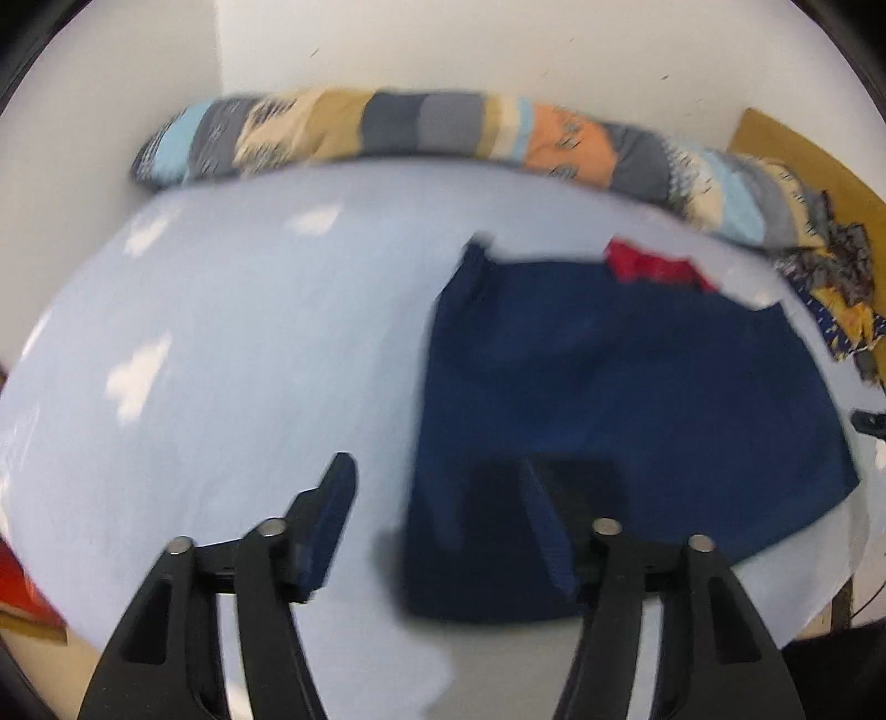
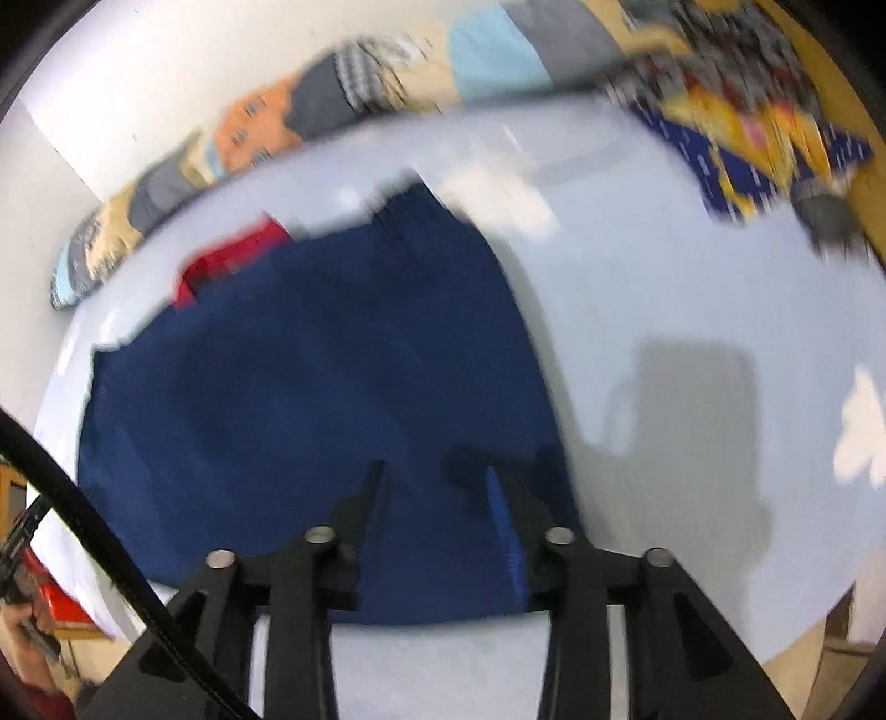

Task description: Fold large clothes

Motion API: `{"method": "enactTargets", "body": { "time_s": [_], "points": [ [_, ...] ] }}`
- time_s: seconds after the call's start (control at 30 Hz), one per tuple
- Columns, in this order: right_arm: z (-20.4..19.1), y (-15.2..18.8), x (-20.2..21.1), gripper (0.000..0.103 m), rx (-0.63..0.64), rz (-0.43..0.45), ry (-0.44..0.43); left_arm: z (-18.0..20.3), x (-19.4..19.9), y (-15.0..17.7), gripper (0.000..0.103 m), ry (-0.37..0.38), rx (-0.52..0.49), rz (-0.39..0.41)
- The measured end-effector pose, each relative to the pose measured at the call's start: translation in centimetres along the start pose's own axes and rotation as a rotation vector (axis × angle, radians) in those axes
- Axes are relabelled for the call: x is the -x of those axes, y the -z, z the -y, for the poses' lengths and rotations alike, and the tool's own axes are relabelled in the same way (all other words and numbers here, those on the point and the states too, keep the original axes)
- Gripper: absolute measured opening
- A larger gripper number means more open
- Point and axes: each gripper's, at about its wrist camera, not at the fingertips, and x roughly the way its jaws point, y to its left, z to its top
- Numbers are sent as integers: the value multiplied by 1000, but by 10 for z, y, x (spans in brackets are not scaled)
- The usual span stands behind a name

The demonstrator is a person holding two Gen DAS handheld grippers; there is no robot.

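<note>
The left claw (image 1: 437, 498) stands spread wide, its two black plastic arms ending in flat blue pads (image 1: 326, 526) with a ribbed-looking face; nothing lies between them. One pad hangs over bare surface, the other over the near edge of the navy garment (image 1: 609, 376). The right claw (image 2: 437, 487) is likewise parted and holds nothing, its thin black finger and blue-edged pad both hovering above the garment's near hem; round metal pivot pins shine on its linkages.

The garment is a broad, dark navy cloth, matte and soft, lying flat in a roughly rectangular folded shape with slightly flared lower corners. It sits on the right half of the surface in the left wrist view and on the left half in the right wrist view, so it lies between the two claws. A strip of red fabric (image 1: 653, 268) peeps out at its far edge, touching it.

Beneath is a smooth, pale blue sheet covering the desk (image 1: 221, 332), glossy enough to carry white light patches and the claws' grey shadows. Along the far edge runs a long, plump patchwork roll (image 1: 387, 130) in grey, tan, sky blue and orange blocks, pressed against a plain white wall (image 1: 498, 44). At the far right corner lies a crumpled, busy-printed cloth (image 2: 764, 144) in yellow, dark blue and grey. Both views are motion-blurred, so finer weave cannot be made out.
</note>
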Motion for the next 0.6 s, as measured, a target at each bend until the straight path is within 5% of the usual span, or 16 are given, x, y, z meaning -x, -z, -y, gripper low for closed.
{"method": "enactTargets", "body": {
  "time_s": [0.03,0.2,0.33,0.43,0.6],
  "points": [
    [-9,-12,0,48,-3,26,5,15,-6,-14,78,-7,-11,9],
    [-50,-54,-50,50,-86,89,4,63,-74,-46,78,-55,47,-37],
    [-63,-62,-94,50,35,43,106,61,-136,-46,78,-82,118,-66],
    [-37,-65,-112,51,57,28,206,52,-160,-46,91,-133,94,-52],
    [-12,-65,-104,52,-38,24,236,57,-152,-49,91,-173,70,-11]
  ]
}}
